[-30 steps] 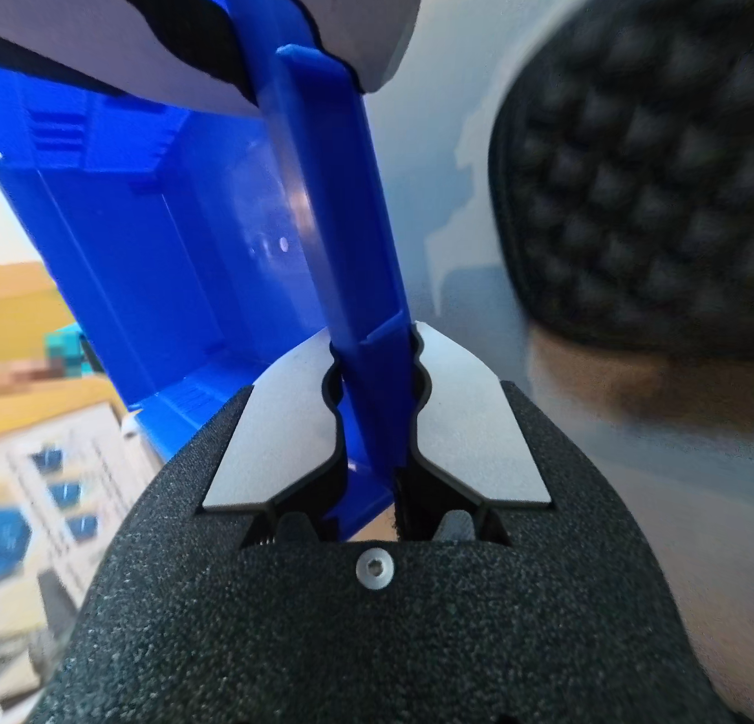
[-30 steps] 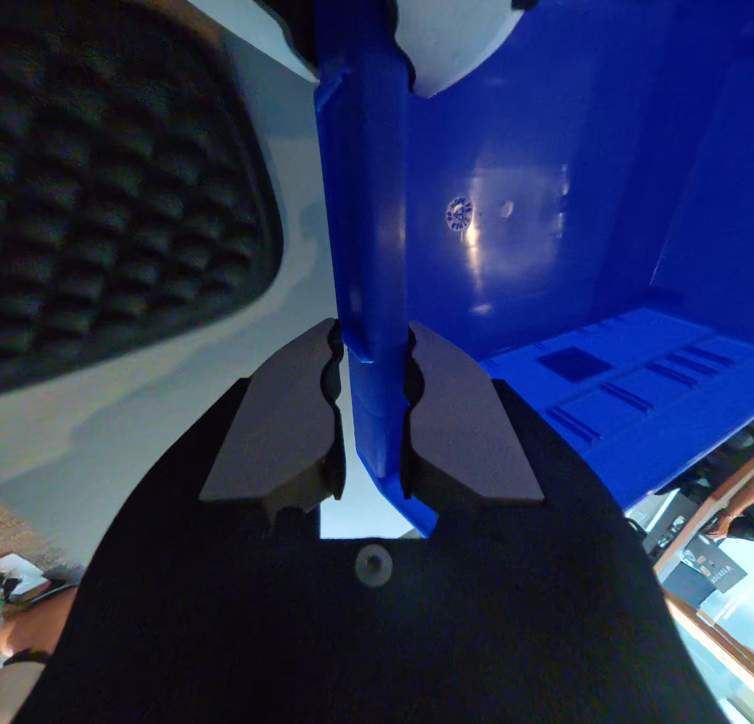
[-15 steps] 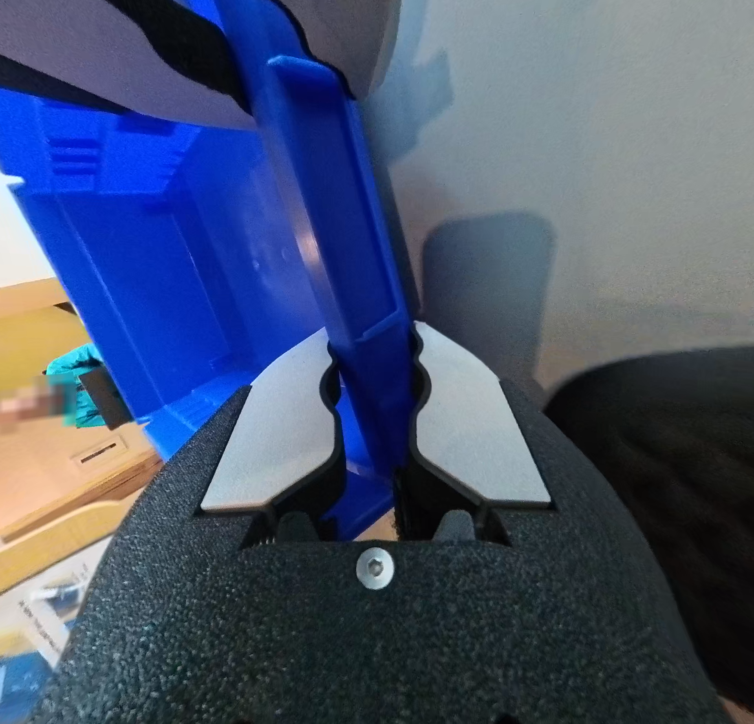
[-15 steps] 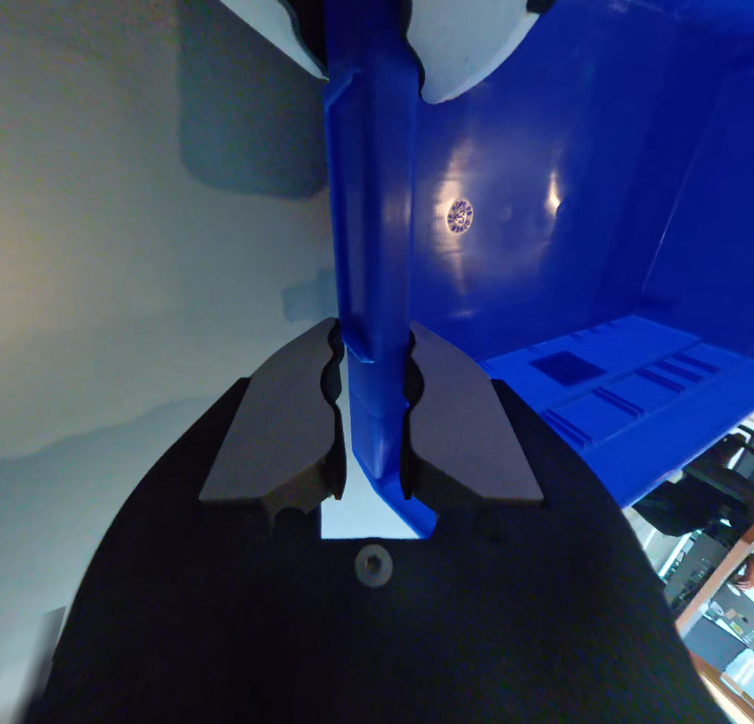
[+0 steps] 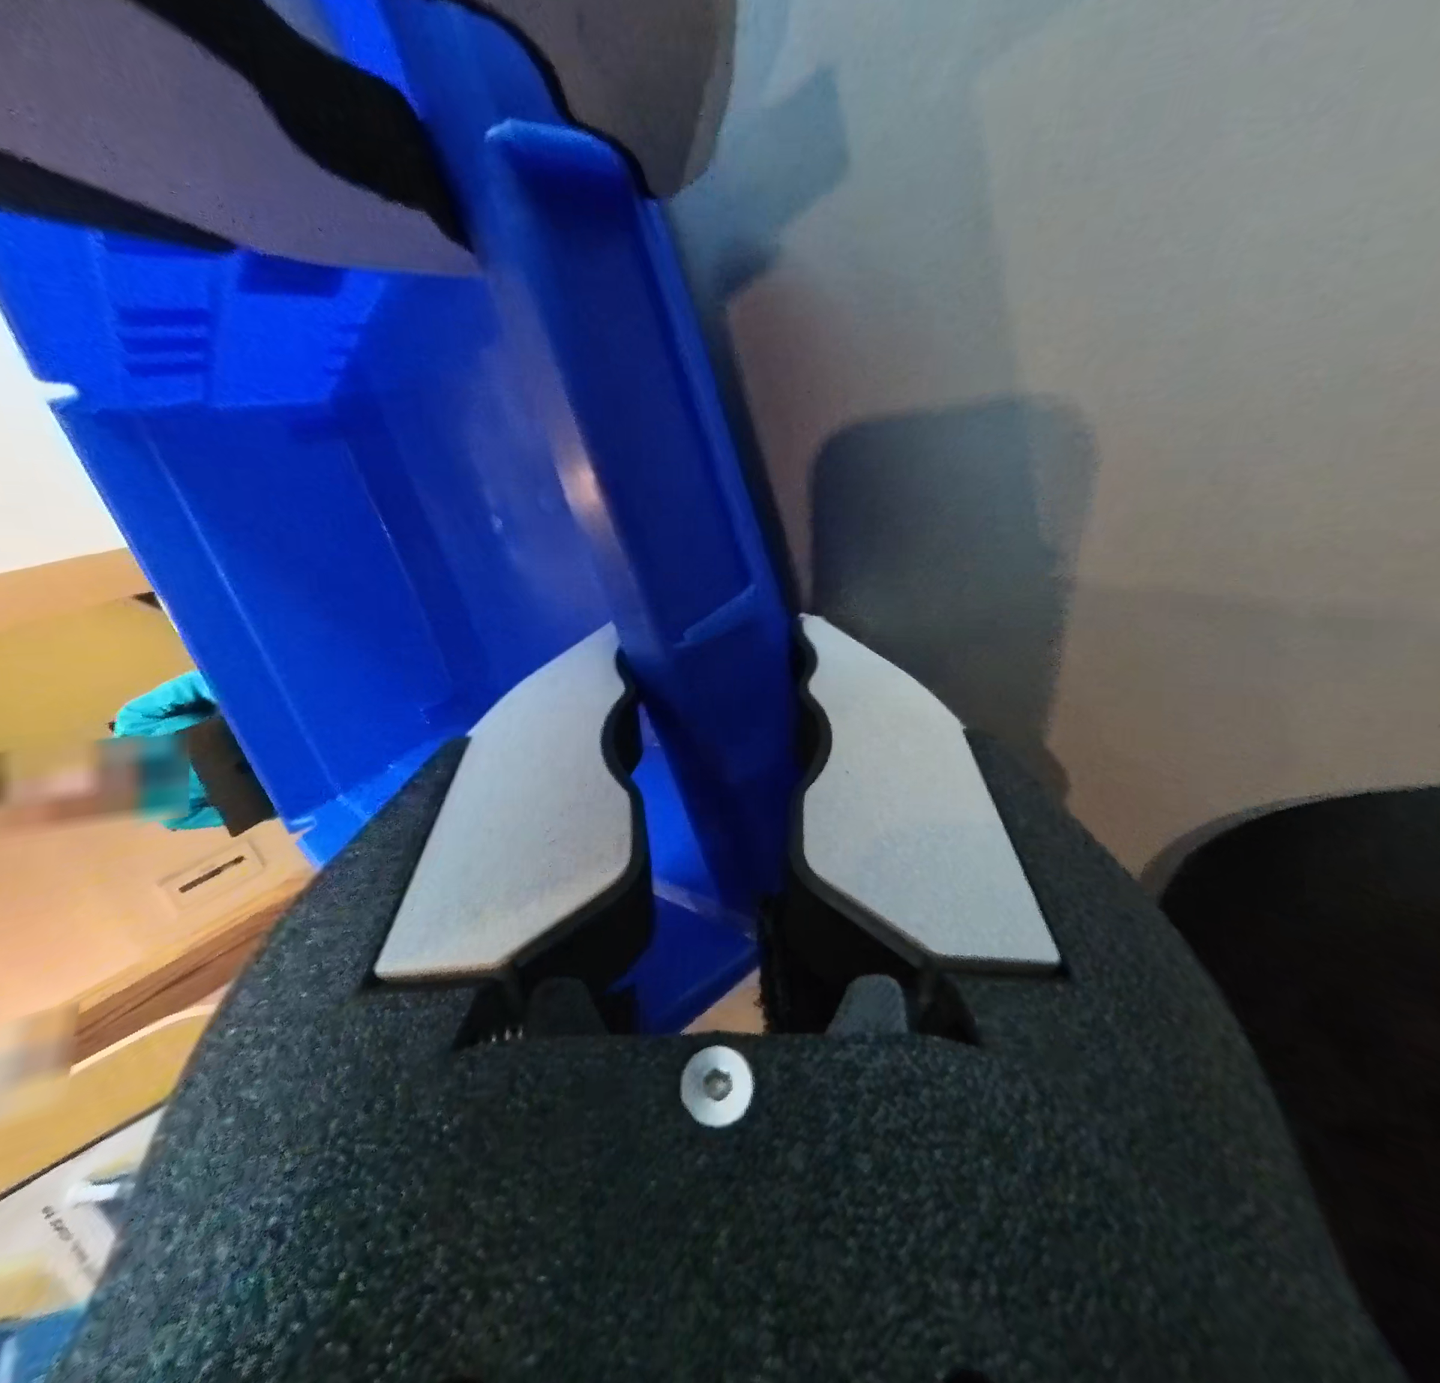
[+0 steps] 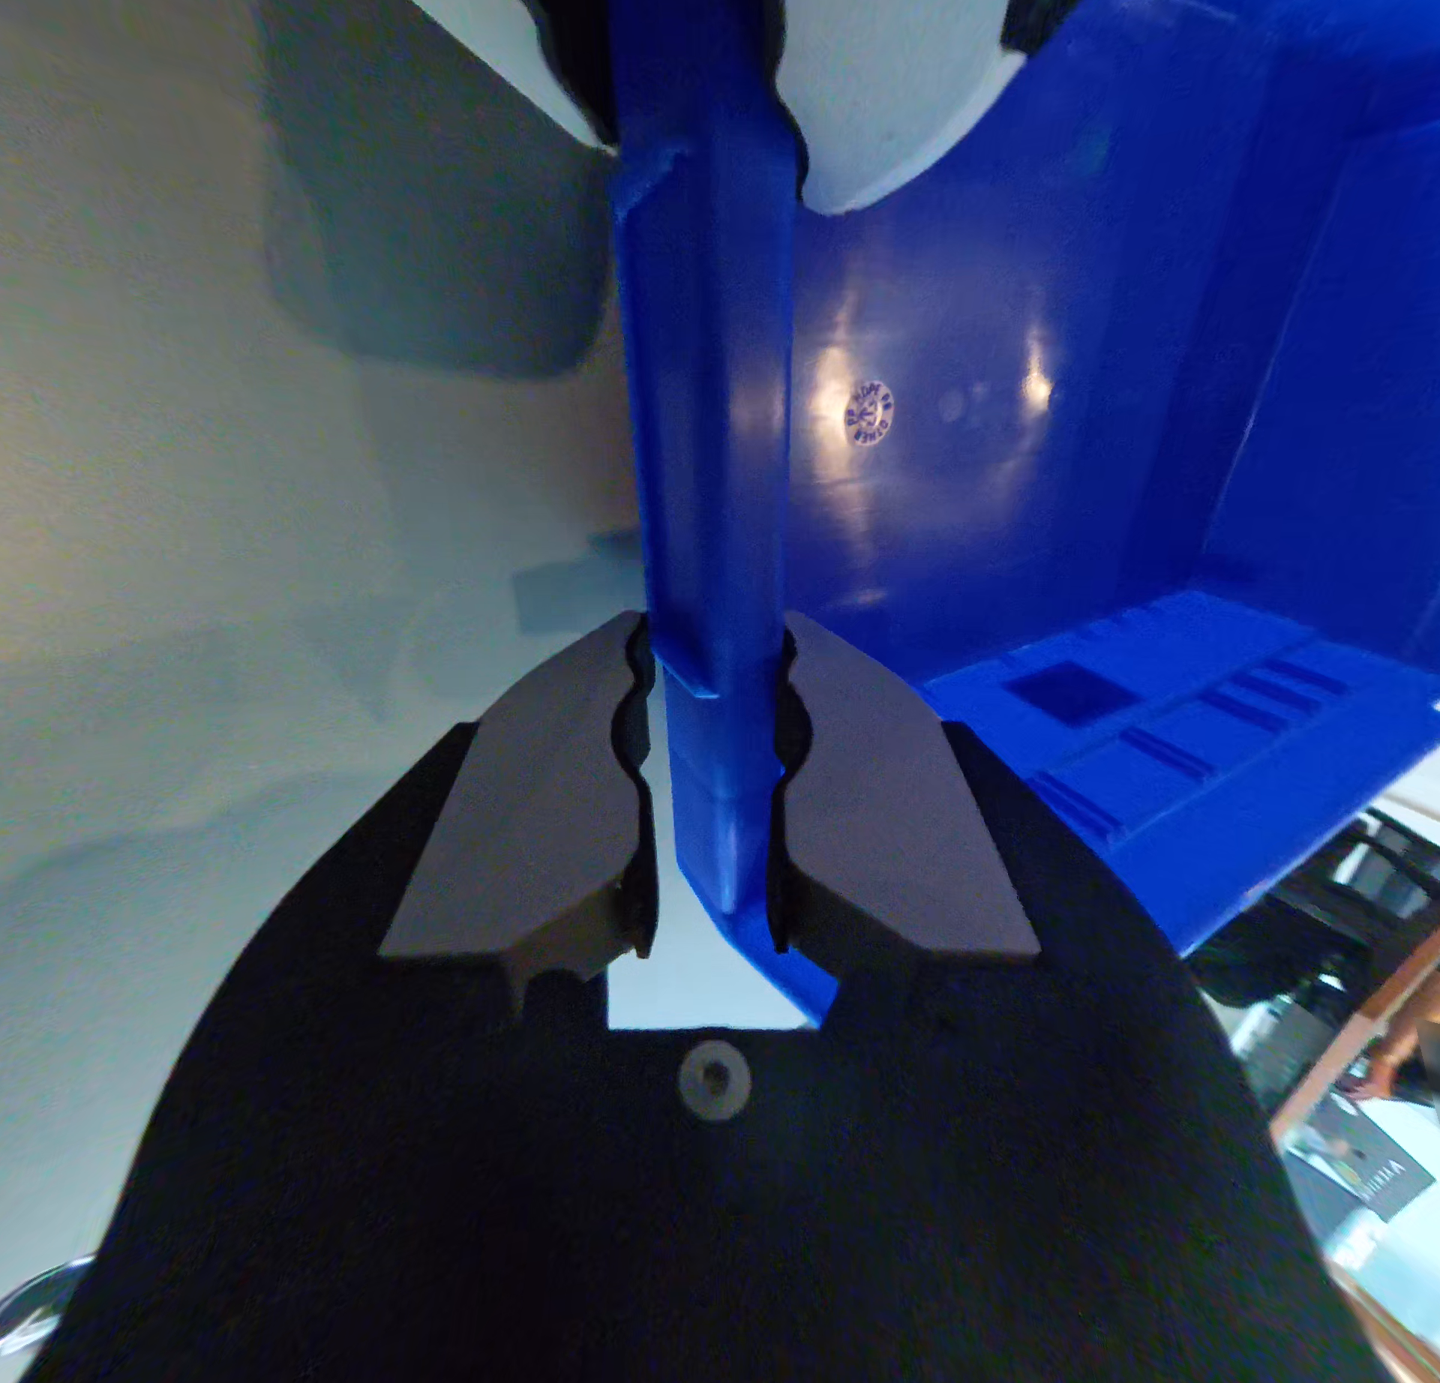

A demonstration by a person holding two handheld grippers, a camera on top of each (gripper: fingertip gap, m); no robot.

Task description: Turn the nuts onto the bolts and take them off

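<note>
Evidently, both grippers clamp the same blue bin, one on each side wall.
Left gripper [image 5: 713, 761]: its grey fingers [image 5: 530, 808] are closed down to the thickness of the blue plastic bin [image 5: 327, 566] wall, pressing the rim between them; nothing else is in the grasp.
Right gripper [image 6: 713, 761]: its darker fingers [image 6: 538, 800] are likewise nearly together, pinching the opposite wall edge of the bin [image 6: 974, 449]; the right finger touches the plastic, while a sliver of light shows beside the left one.
Bin position: tilted and lifted in front of both cameras, so that its open inside faces them; in the right wrist view the glossy inner floor carries a small round moulded mark, and ribbed panels show on the lower wall.
Bin contents: the visible inside holds nothing that I can make out.
Nuts and bolts: not in view in either camera; where they are I cannot tell.
Background, left wrist view: a pale grey wall [image 5: 1169, 255], a dark rounded shape [image 5: 1325, 1034] at lower right, and tan wooden furniture [image 5: 93, 917] at lower left, all blurred.
Background, right wrist view: a pale surface with a grey shadow on the left, and dark furniture at lower right.
</note>
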